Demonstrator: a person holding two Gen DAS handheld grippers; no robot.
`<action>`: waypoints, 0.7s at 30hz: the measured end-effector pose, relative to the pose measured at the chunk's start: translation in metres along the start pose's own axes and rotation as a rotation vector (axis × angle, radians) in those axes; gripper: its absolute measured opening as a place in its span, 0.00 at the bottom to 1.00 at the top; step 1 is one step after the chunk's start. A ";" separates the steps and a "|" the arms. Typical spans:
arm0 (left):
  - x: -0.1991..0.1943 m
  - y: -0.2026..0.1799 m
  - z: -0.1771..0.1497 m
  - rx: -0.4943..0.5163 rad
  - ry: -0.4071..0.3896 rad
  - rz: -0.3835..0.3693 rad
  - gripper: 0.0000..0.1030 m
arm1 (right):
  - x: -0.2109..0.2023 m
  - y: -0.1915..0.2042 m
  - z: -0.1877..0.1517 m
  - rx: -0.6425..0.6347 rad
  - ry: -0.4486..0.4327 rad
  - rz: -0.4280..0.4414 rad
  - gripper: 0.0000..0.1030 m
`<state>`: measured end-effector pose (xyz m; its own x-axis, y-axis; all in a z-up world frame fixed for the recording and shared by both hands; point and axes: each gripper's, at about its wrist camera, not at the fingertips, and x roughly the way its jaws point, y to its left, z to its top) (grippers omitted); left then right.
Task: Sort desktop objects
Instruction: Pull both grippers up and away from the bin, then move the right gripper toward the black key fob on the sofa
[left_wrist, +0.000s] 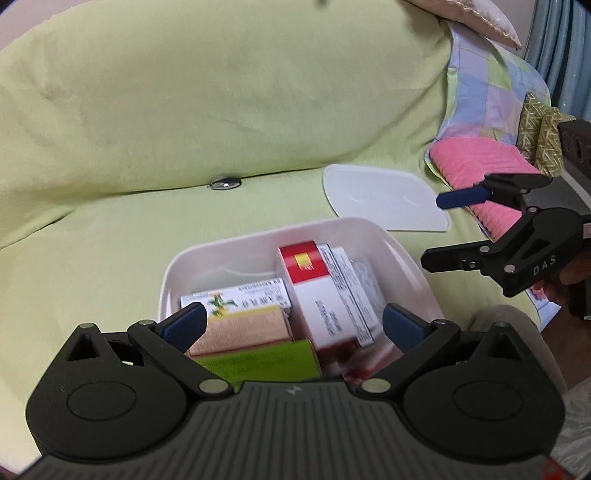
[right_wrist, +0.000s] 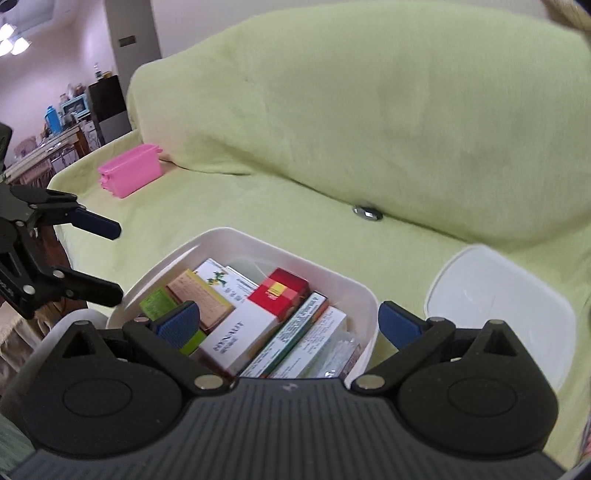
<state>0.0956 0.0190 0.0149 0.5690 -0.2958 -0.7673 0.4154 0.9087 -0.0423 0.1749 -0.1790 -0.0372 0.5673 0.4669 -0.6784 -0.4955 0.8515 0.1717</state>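
Clearly the white bin (right_wrist: 364, 295), low in the centre of both frames, is packed with medicine boxes (right_wrist: 240, 332) stood on edge to fit. Its lid (right_wrist: 498, 295) lies just right, ready for closing. Left gripper (left_wrist: 293, 325) and right gripper (right_wrist: 288, 325) hover spread, empty.

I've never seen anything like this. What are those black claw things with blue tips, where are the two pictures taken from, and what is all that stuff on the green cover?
No robot here: a person holds a two-finger gripper in each hand, and each carries a camera looking along its fingers. One picture comes from the left gripper, the other from the right gripper; each also glimpses the other at its edge. Both are open and hold nothing. They hover over a white bin packed with medicine boxes, such as a red-and-white box. The bin's white lid lies beside it on a sofa draped in a green cover. A pink container sits farther off, and a small shiny metal object lies in the sofa's crease.
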 end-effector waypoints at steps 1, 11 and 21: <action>0.004 0.004 0.004 0.002 0.003 0.002 0.99 | 0.005 -0.004 0.002 0.006 0.011 0.006 0.98; 0.050 0.042 0.047 -0.007 0.024 -0.004 0.99 | 0.078 -0.047 0.050 -0.043 0.026 0.036 0.98; 0.086 0.073 0.070 0.013 0.031 -0.026 0.99 | 0.162 -0.090 0.086 -0.091 0.055 0.082 0.98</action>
<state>0.2246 0.0394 -0.0093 0.5355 -0.3096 -0.7857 0.4389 0.8969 -0.0543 0.3680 -0.1593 -0.1012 0.4868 0.5182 -0.7032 -0.5976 0.7847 0.1645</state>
